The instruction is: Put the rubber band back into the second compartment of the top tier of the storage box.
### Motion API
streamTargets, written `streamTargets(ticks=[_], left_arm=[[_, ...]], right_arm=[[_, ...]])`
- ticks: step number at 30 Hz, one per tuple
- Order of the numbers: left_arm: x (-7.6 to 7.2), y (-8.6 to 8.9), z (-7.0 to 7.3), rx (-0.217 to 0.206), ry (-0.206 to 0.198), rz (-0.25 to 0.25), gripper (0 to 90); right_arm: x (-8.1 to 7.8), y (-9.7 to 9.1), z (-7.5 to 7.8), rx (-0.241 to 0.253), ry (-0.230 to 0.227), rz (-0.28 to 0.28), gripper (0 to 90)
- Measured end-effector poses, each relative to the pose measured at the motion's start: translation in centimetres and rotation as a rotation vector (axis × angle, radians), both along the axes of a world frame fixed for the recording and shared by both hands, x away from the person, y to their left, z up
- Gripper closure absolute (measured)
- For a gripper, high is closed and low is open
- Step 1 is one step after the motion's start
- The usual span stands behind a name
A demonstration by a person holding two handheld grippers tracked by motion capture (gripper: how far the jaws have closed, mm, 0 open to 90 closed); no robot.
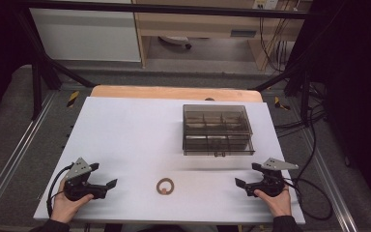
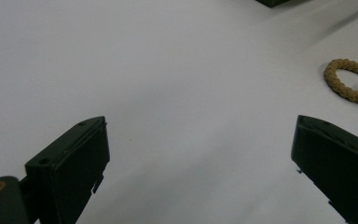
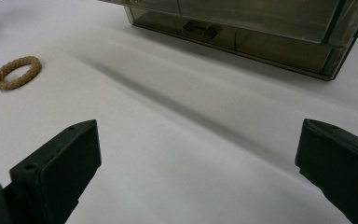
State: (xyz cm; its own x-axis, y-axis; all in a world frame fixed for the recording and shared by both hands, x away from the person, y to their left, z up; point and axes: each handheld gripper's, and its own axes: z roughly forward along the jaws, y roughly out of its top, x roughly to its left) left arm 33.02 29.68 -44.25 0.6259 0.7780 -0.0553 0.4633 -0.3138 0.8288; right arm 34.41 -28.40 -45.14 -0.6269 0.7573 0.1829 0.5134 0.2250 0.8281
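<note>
At the near edge of the white table (image 1: 125,125), midway btw the two hands, lies a tan braided ring (image 1: 165,186), flat and untouched. Left gripper (image 1: 104,180) sits well to its left, jaws spread wide, nothing btw them. Right gripper (image 1: 249,176) mirrors it on the other side, also released and empty. Beyond stands a smoky clear drawer box (image 1: 217,129), drawer apparently shut. My read: nothing started yet; pickup, and prob. stowing, all remain.
</note>
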Motion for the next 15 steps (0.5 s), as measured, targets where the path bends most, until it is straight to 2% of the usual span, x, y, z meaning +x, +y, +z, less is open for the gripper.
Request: streamTargets(ticks=[5,15], left_arm=[[0.11,-0.16,0.10,-0.004,0.003,0.002,3.9],[0.24,-1.00,0.23,0.016,0.010,-0.011,4.1]], right_arm=[[-0.02,0.03,-0.01,0.000,0.002,0.000,0.7],[-0.01,0.07,-0.05,-0.004,-0.001,0.005,0.7]])
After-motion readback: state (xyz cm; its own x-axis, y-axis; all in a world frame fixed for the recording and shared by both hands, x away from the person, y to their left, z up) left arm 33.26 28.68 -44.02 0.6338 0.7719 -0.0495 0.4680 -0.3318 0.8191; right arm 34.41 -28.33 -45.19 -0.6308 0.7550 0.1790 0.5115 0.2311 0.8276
